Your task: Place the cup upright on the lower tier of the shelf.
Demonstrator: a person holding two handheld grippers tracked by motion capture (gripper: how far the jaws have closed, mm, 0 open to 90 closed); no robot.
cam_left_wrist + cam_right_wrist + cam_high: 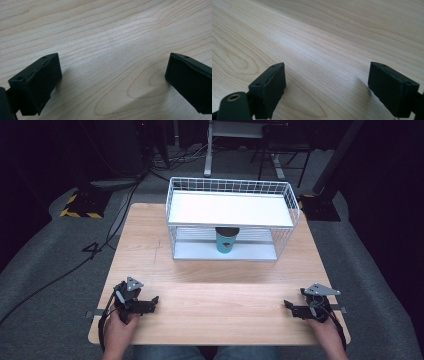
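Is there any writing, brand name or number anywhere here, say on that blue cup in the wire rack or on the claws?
None can be read.
The teal cup on the lower shelf of the white wire rack bears a small dark mark: too small to read.
The left claw and right claw: no lettering shows.
The wooden table: bare grain, no text.

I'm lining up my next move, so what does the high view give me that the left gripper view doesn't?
High view: the white wire rack at the table's far side, a teal cup on its lower shelf, and the right gripper. Left gripper view: the left gripper close up, jaws wide apart with nothing between. Both: the bare wooden table under the left gripper.
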